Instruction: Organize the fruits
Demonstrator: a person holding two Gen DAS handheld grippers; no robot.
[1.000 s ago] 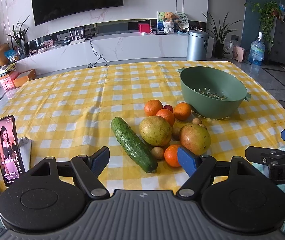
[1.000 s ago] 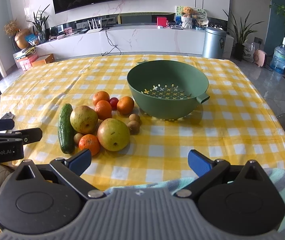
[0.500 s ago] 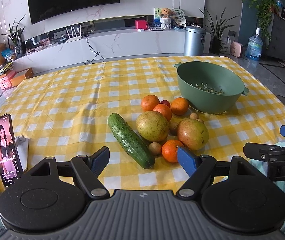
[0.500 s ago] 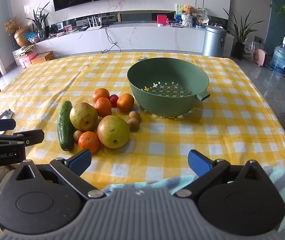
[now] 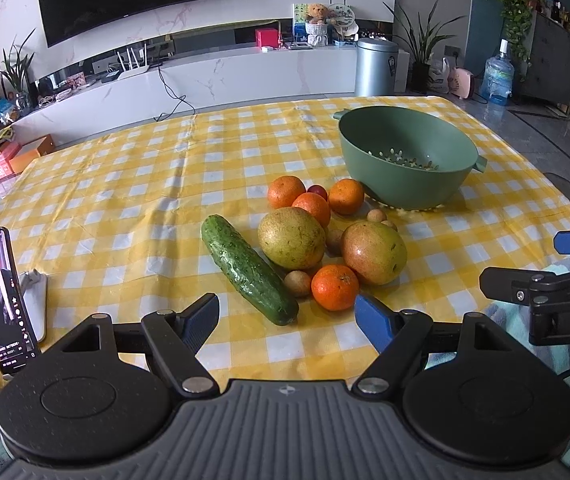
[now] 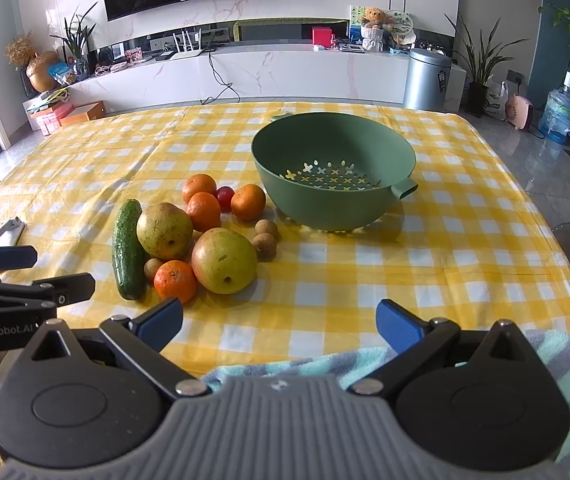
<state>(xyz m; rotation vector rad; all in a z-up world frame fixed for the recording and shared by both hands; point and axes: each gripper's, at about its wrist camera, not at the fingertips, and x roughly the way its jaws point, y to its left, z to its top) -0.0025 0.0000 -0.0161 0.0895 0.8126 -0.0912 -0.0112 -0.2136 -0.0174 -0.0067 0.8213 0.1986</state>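
Observation:
A pile of fruit lies on the yellow checked tablecloth (image 5: 125,208): a cucumber (image 5: 247,268), two mangoes (image 5: 291,238) (image 5: 373,252), several oranges (image 5: 335,287), a small red fruit (image 5: 317,191) and small brown longans (image 5: 298,282). An empty green colander (image 5: 407,160) stands behind them to the right. My left gripper (image 5: 287,316) is open and empty just before the cucumber's near end. My right gripper (image 6: 279,322) is open and empty near the table's front edge, right of the pile (image 6: 225,260); the colander (image 6: 333,172) is ahead of it.
A phone (image 5: 1,300) stands on a holder at the table's front left corner. A striped towel (image 6: 325,364) lies over the front edge under my right gripper. Behind the table are a white TV bench, a metal bin (image 5: 375,66) and plants.
Both views have risen and drawn back slightly, so the fruit sits a little farther off. Both grippers stay open. Nothing on the table moved.

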